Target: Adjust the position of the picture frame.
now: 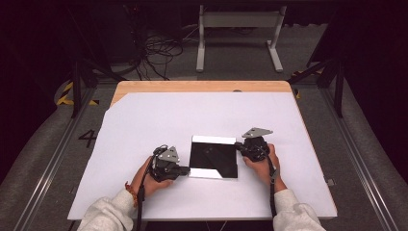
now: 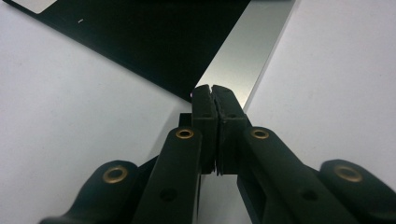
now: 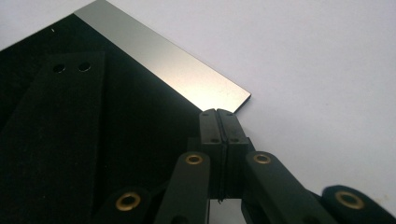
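I've got both grippers down at a flat, glossy square sheet that lies mid-table on the white table cover, nearer my edge than the far one. It's black and mirror-like with pale silvery bands along two sides. My left gripper sits at its near left corner, my right gripper at the far right corner, so I'm on opposite corners.

Both sets of jaws are pressed fully together, pad on pad. From the left gripper view, the left gripper's tips rest right at the silver band's edge; I can't see any sheet pinched between them. Same story in the right gripper view: the right gripper's tips meet just at the silver corner, touching or a hair off, nothing clamped.

My judgement: this is steadying or nudging the sheet, and a thin slick panel will skate on the cover. So I'd keep the tips low, press evenly from both corners at once, and go slowly so it doesn't pivot.

The high view gives me the whole square and the diagonal placement. The gripper views give me the closed pad seam, and the right one catches a reflection with two small holes in the gloss.
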A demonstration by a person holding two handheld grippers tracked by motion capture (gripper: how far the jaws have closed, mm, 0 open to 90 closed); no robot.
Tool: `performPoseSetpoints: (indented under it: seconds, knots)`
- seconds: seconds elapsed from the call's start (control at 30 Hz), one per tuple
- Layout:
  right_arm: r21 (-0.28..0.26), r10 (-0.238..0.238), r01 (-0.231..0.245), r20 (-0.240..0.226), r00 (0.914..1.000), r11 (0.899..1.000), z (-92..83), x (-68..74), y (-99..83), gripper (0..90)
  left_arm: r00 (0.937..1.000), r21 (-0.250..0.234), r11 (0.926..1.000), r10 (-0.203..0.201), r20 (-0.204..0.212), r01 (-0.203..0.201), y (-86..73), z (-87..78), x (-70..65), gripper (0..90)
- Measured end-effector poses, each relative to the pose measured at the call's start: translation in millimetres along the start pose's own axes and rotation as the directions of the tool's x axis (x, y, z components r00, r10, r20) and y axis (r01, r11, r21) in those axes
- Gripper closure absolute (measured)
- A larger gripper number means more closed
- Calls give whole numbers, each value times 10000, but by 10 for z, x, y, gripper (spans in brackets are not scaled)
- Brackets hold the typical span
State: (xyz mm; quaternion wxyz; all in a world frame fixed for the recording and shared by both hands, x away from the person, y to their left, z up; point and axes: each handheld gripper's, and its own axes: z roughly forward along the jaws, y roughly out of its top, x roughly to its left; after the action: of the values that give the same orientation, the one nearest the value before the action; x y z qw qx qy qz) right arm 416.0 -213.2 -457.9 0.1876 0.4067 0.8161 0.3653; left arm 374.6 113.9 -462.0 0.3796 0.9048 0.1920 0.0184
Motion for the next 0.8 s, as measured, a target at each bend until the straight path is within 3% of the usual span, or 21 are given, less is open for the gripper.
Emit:
performPoseSetpoints:
  seconds: [0.1, 0.23, 0.53, 0.8]
  knots:
    - [12, -59, 59, -40, 10000, 10000, 11, -12, 12, 900, 9997, 140, 9998, 141, -214, -138, 20, 4, -41, 896]
    - [-24, -104, 104, 53, 9999, 9999, 29, -9, 23, 900, 9999, -36, 10000, -53, 147, 54, 4, 15, -13, 895]
    - [16, -170, 170, 258, 9995, 9999, 42, 10, 39, 900, 9998, 4, 9998, 208, -30, -208, 17, 24, -48, 893]
    - [-3, -95, 95, -493, 9987, 10000, -88, 35, -80, 894, 9994, 48, 9996, 287, -185, -286, 14, 17, -74, 861]
